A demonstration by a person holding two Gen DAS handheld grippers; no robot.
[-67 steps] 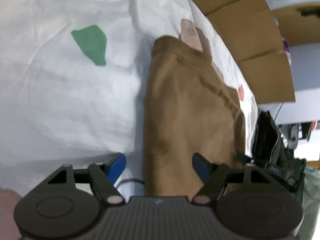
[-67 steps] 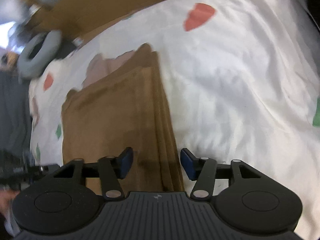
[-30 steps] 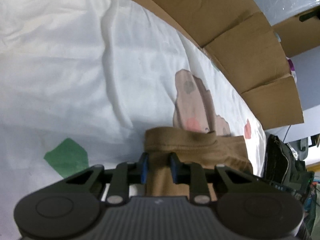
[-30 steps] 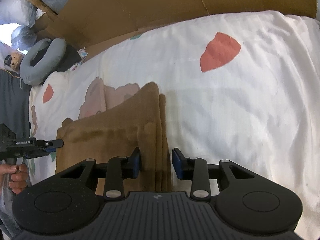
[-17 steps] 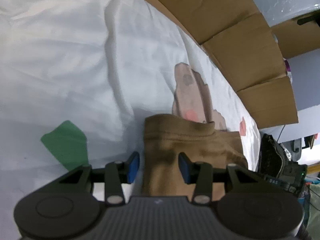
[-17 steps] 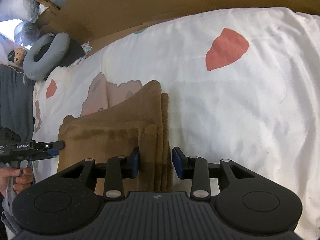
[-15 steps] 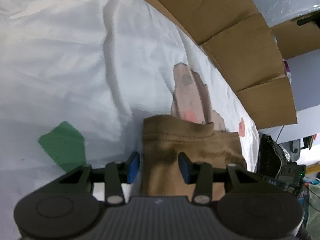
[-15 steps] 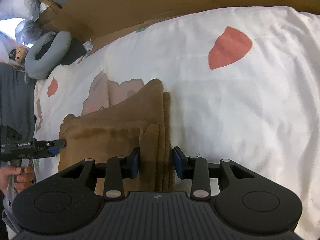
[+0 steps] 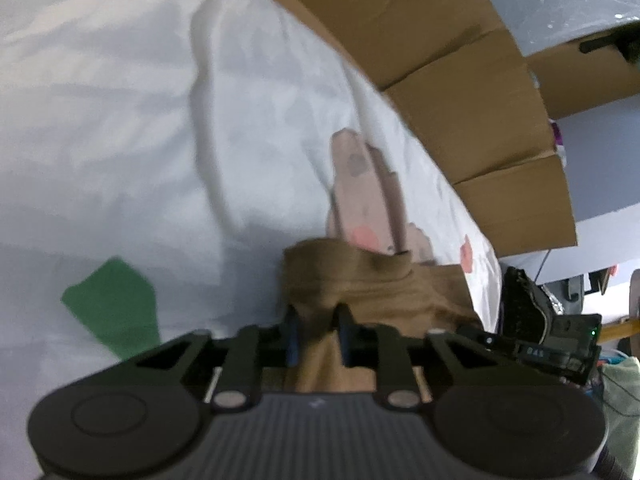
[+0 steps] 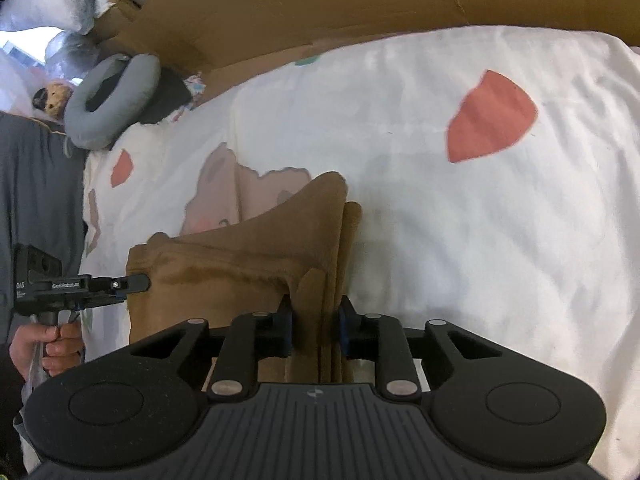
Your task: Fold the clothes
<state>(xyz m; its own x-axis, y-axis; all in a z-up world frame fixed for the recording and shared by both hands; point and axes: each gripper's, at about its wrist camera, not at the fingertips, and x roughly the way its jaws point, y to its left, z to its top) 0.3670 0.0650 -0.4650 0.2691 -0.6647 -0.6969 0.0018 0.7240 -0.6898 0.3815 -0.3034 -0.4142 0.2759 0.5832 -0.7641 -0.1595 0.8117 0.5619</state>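
A brown garment (image 9: 384, 284) lies folded on the white bed sheet (image 9: 120, 120). My left gripper (image 9: 316, 332) has its jaws closing on the garment's near left corner, and the cloth is bunched and wrinkled between the pads. In the right wrist view the same garment (image 10: 240, 256) shows its stacked right edge. There my right gripper (image 10: 315, 328) is closing on those layers, which fill the gap between its blue pads. The left gripper (image 10: 132, 282) also shows at the garment's left edge, held by a hand (image 10: 52, 340).
Brown cardboard sheets (image 9: 460, 92) stand along the far side of the bed. A grey neck pillow (image 10: 112, 96) lies at the far left corner. A dark bag (image 9: 524, 296) sits off the bed's right side. The sheet carries a green patch (image 9: 112, 300) and a red patch (image 10: 488, 116).
Both grippers came down from wide open over the flat garment. The left jaws spread, then narrowed again onto the corner. The right jaws narrowed onto the folded edge, which now stands up between them.
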